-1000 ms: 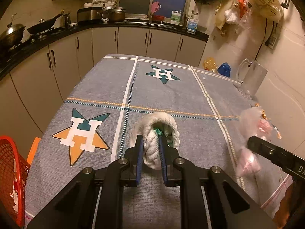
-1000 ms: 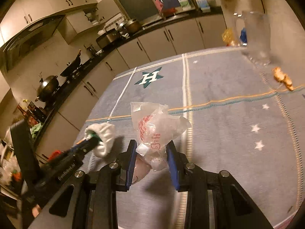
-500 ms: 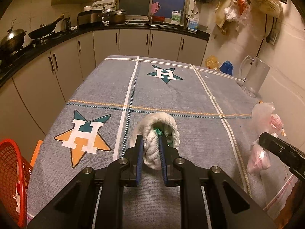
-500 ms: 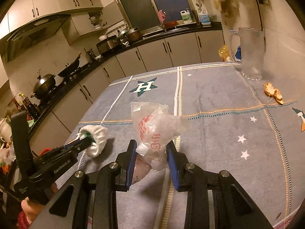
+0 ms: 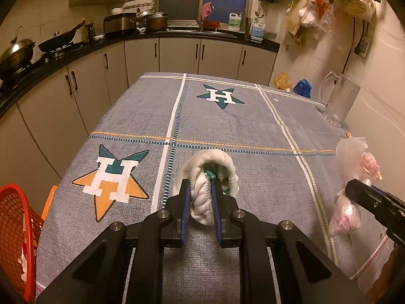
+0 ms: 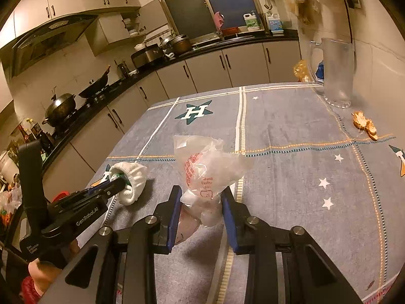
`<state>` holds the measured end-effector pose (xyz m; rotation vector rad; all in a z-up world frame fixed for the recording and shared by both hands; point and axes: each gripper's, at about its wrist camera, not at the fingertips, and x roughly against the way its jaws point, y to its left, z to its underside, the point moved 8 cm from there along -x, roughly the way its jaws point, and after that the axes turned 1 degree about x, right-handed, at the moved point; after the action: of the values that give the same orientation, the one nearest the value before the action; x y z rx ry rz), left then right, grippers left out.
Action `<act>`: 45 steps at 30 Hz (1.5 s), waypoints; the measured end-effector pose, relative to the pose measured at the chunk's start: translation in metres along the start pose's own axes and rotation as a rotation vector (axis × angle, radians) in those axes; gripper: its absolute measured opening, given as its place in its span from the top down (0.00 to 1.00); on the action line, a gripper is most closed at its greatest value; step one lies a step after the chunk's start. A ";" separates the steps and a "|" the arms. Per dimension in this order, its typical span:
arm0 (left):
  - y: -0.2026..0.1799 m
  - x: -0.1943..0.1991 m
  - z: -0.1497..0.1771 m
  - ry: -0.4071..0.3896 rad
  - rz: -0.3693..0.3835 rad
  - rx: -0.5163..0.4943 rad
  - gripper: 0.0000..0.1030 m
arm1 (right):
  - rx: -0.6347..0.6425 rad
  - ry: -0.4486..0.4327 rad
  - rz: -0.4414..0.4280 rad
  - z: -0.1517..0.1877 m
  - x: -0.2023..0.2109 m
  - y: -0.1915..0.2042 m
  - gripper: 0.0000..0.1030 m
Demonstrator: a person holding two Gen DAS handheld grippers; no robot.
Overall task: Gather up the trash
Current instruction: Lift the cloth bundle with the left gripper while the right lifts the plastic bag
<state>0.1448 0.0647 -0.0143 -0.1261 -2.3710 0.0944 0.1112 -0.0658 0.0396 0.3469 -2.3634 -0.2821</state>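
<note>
My left gripper is shut on a white knitted cloth bundle with a bit of green inside, held low over the grey tablecloth. The right wrist view shows that bundle at the tips of the left gripper. My right gripper is shut on a crumpled clear plastic bag with red print, and part of the bag hangs below the jaws. In the left wrist view the bag and the right gripper sit at the table's right edge.
A red mesh basket stands on the floor left of the table. A clear pitcher is at the far right corner, with orange scraps near it. Yellow and blue bags lie beyond. Kitchen cabinets line the back.
The right gripper has rolled slightly and drifted a little to the right with the bag. The left gripper and its bundle have stayed put. Both grips are unchanged.
</note>
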 end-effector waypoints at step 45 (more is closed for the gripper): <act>0.048 0.084 0.057 0.081 0.063 0.070 0.48 | 0.068 -0.035 -0.010 0.026 0.036 0.044 0.67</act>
<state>0.0477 0.1201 -0.0027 -0.1680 -2.2800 0.1982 0.0600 -0.0332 0.0566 0.3896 -2.4109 -0.2141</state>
